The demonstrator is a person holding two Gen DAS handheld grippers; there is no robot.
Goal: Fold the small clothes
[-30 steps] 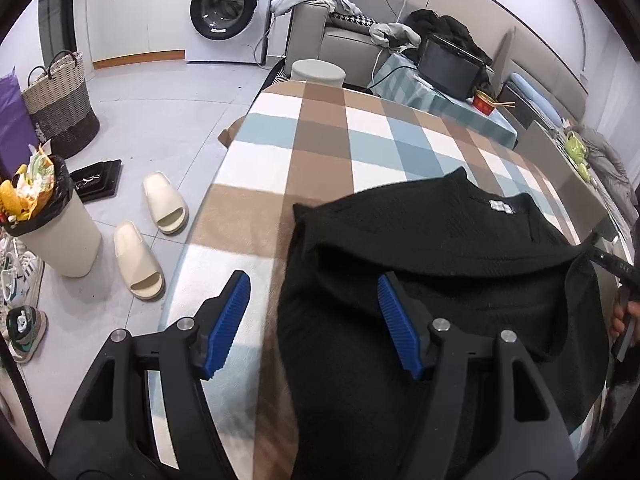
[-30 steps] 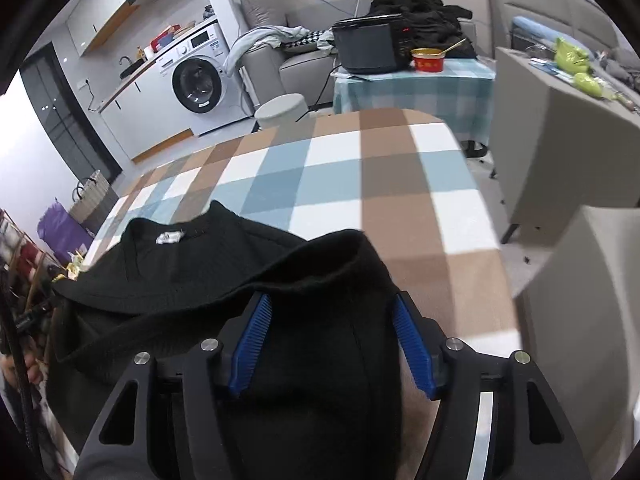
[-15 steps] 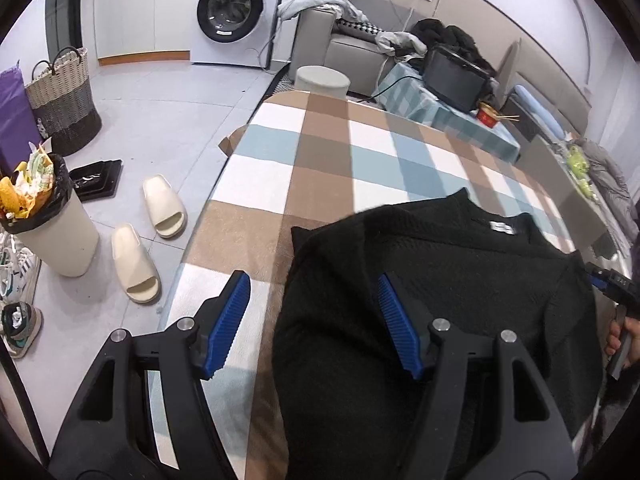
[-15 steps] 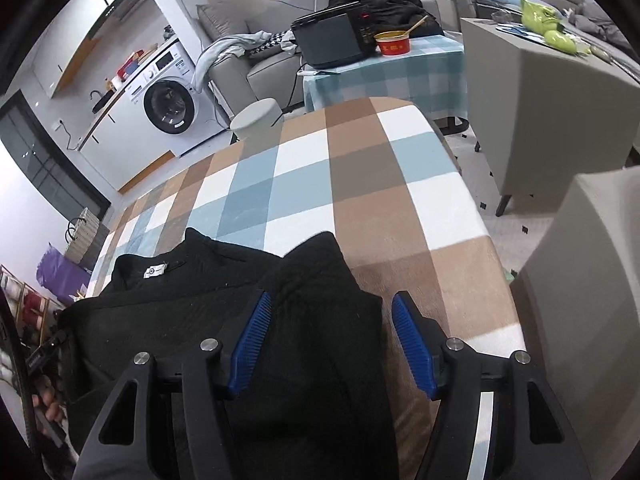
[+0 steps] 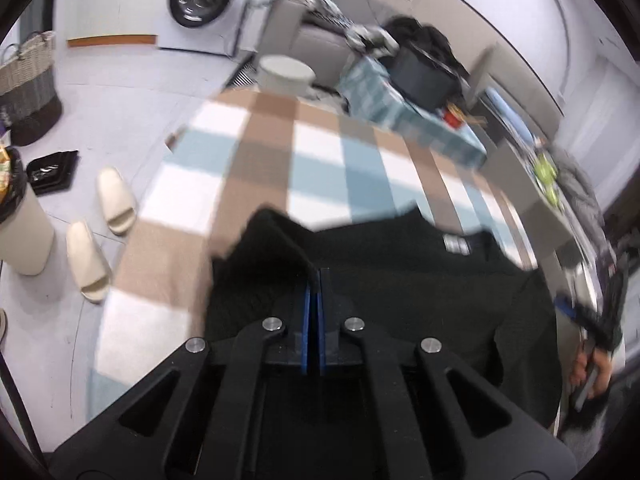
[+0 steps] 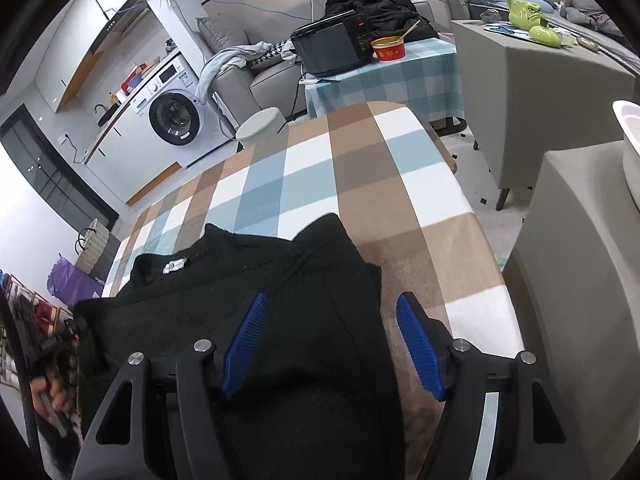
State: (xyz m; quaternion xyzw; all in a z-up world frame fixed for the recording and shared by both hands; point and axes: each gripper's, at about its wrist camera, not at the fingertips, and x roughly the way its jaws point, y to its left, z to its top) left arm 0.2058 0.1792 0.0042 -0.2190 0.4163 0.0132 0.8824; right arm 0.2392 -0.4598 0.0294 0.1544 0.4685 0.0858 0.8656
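A black knit sweater (image 5: 420, 280) lies on the checked tablecloth (image 5: 312, 160), collar label facing up. My left gripper (image 5: 314, 276) is shut on the sweater's left edge, with a fold of black cloth pinched between the blue pads. The left wrist view is blurred. In the right wrist view the sweater (image 6: 240, 300) spreads under my right gripper (image 6: 330, 320), which is open with its blue pads (image 6: 416, 344) astride the sweater's right side. The tablecloth (image 6: 360, 168) shows beyond it.
A washing machine (image 6: 172, 116), a round white stool (image 6: 260, 124) and a side table with a black appliance (image 6: 332, 48) stand beyond the table. Slippers (image 5: 100, 232) and a bin (image 5: 20, 224) are on the floor at left. A grey cabinet (image 6: 540, 92) stands right.
My left gripper has closed on the sweater's left edge, where it was open before. The right gripper stayed open and drew back slightly over the sweater.
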